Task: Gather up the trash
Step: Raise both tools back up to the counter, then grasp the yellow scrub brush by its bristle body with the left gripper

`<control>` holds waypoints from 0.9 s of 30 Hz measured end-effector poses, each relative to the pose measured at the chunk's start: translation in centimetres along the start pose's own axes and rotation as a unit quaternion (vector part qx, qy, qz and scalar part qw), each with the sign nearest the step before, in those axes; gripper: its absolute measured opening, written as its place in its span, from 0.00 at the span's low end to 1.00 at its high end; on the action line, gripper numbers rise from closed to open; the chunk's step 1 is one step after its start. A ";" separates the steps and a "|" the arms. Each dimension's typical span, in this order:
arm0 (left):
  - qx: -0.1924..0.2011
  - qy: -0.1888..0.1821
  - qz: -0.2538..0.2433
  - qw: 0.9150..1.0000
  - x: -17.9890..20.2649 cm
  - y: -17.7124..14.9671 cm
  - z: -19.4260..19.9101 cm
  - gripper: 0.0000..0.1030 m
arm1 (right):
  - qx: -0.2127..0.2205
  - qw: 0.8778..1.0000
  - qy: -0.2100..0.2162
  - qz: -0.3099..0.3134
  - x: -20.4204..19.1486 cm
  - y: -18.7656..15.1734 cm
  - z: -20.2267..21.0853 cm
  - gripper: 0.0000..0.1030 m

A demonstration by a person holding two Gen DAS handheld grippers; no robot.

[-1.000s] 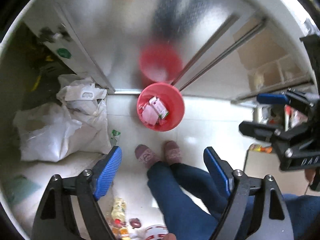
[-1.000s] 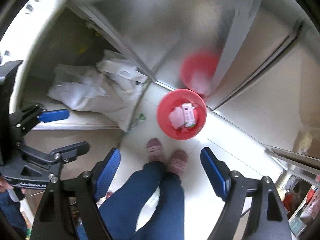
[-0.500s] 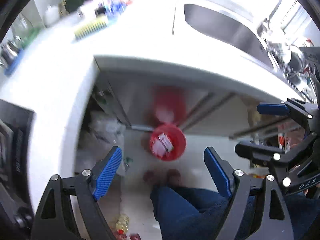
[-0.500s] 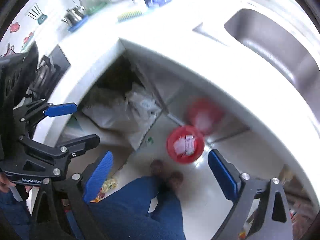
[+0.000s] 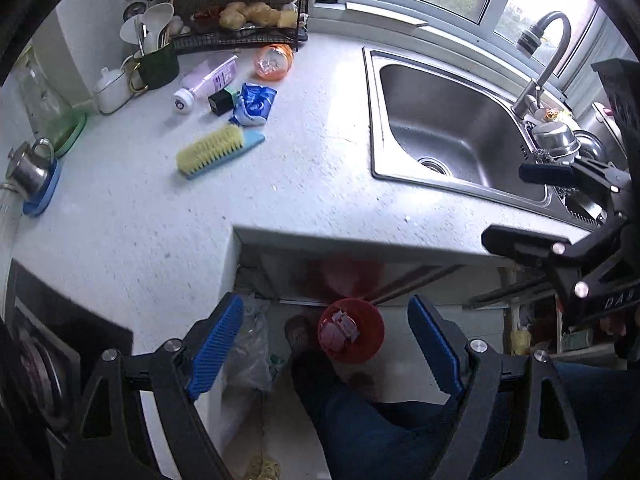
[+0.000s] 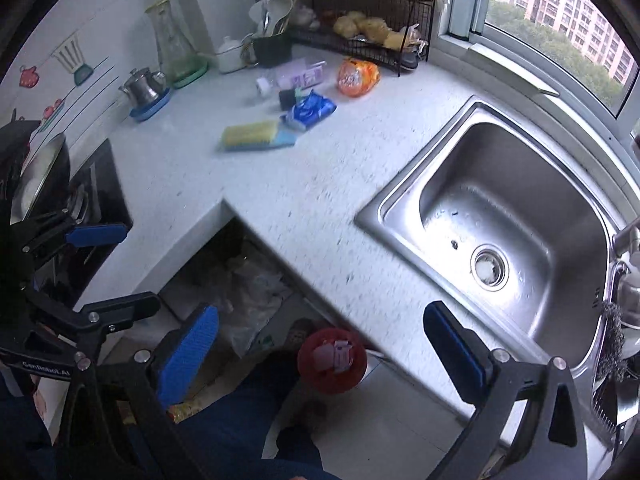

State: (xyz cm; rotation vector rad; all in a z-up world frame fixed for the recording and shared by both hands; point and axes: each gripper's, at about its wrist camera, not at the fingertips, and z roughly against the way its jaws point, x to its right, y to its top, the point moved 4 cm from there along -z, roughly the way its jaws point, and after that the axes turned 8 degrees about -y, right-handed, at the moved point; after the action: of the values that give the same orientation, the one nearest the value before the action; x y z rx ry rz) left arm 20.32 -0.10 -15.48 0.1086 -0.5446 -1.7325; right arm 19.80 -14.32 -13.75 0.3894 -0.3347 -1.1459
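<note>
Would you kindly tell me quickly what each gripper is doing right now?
Left gripper: open, holding nothing.
Right gripper: open, jaws just widened, nothing between them.

Both grippers now sit well above the floor, looking down on the white surface (image 5: 304, 168) instead of under it. The red bin (image 5: 351, 336) looks small and far below. The scrub brush (image 5: 218, 151), wrappers and sink (image 6: 504, 232) come into view. The right gripper (image 6: 320, 348) has just been opening, nothing between its fingers.

place: we see a home kitchen | evidence: steel sink (image 5: 452, 132) and tap (image 5: 540, 60), stove (image 6: 96, 196), utensil holder (image 5: 156, 64), scrub brush (image 5: 216, 150) on white desk (image 5: 300, 168)
</note>
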 end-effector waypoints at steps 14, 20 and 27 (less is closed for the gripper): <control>-0.010 -0.003 -0.031 0.999 -9.5 11.0 -2.2 0.81 | -0.033 0.998 0.000 -0.062 1.4 11.2 -4.0 0.99; -0.030 -0.012 -0.051 0.998 -13.3 13.9 -4.5 0.81 | -0.056 0.995 -0.011 -0.082 1.2 14.3 -7.6 0.99; -0.067 -0.033 -0.068 0.995 -16.8 15.2 -8.6 0.80 | -0.090 0.992 -0.016 -0.088 0.8 17.0 -11.3 0.99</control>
State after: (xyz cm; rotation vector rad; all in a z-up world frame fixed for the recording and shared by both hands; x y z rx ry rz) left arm 41.15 11.16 -20.53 -0.0072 -0.4777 -1.9052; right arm 38.92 -7.57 -15.81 0.2447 -0.2260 -1.3444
